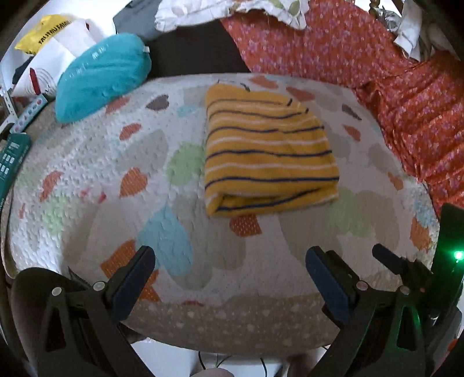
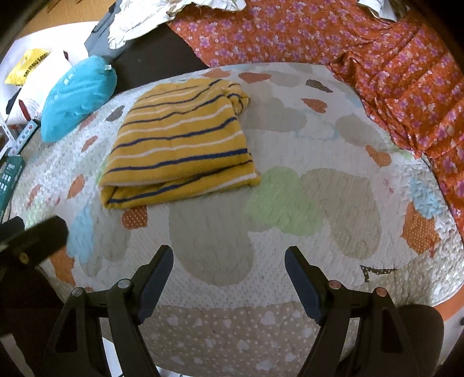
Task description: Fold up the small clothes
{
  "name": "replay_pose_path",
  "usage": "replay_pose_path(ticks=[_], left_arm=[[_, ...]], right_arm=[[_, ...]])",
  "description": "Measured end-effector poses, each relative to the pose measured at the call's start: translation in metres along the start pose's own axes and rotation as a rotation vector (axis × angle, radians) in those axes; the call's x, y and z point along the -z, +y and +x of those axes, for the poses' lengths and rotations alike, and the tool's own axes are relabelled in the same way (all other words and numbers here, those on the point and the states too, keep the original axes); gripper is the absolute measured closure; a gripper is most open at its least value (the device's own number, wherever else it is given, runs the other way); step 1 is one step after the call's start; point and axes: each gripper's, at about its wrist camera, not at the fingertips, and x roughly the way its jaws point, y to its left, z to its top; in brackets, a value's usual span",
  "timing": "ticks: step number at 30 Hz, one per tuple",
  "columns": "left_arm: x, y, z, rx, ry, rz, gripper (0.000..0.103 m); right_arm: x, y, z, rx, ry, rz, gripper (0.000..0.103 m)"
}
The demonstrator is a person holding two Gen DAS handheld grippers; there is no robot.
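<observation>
A small yellow garment with navy and white stripes (image 1: 268, 153) lies folded into a flat rectangle on a quilted mat (image 1: 87, 162). It also shows in the right wrist view (image 2: 179, 148), left of centre. My left gripper (image 1: 230, 261) is open and empty, held back from the garment's near edge. My right gripper (image 2: 229, 261) is open and empty, near the mat's front edge and to the right of the garment. The right gripper's finger also shows at the right edge of the left wrist view (image 1: 388, 258).
The mat (image 2: 290, 203) has coloured patches. A teal pillow (image 1: 101, 75) lies at its far left corner. An orange floral cloth (image 1: 406, 87) runs along the far and right sides. White cloth (image 1: 226, 11) is heaped at the back. A green box (image 1: 11, 156) sits at the left edge.
</observation>
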Motion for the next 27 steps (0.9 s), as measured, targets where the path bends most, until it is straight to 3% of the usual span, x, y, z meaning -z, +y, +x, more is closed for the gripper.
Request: replay_pose_path(ticks=[27], left_arm=[[0.005,0.013,0.019,0.068,0.094,-0.058,0.0]], right_arm=[[0.008,0.012,0.006,0.018,0.013,-0.053,0.019]])
